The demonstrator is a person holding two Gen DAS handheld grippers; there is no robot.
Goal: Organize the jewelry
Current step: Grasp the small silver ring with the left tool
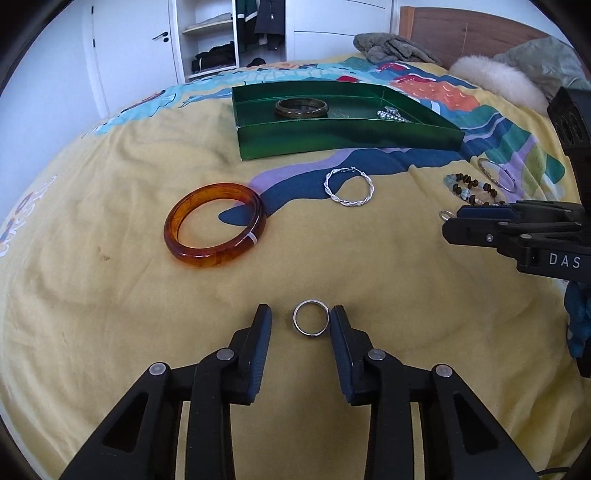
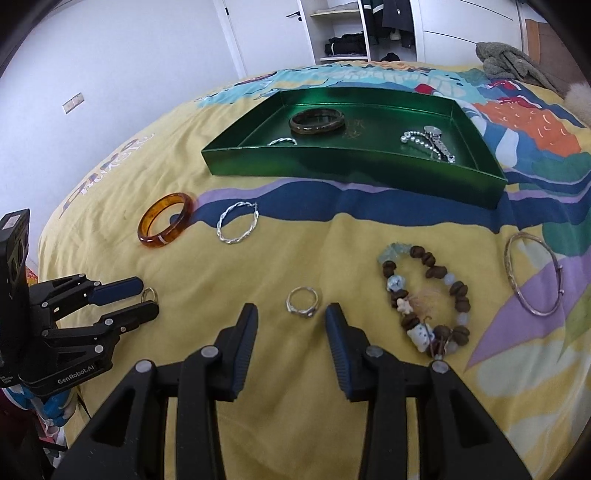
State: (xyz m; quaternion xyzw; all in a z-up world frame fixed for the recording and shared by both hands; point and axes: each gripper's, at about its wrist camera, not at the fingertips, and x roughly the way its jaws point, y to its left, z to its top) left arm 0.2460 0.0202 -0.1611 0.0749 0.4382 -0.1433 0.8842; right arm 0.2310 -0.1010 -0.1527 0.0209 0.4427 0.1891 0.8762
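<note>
My left gripper is open, its fingers on either side of a plain silver ring lying on the yellow bedspread; the ring sits close to the right finger. My right gripper is open just short of a silver ring with a setting. A green tray at the back holds a dark bangle, a twisted silver hoop and a watch with a chain. An amber bangle, a twisted silver hoop, a beaded bracelet and a thin silver bangle lie loose.
A grey garment, a fluffy white cushion and a wooden headboard are at the bed's far right. An open wardrobe and a white door stand beyond the bed.
</note>
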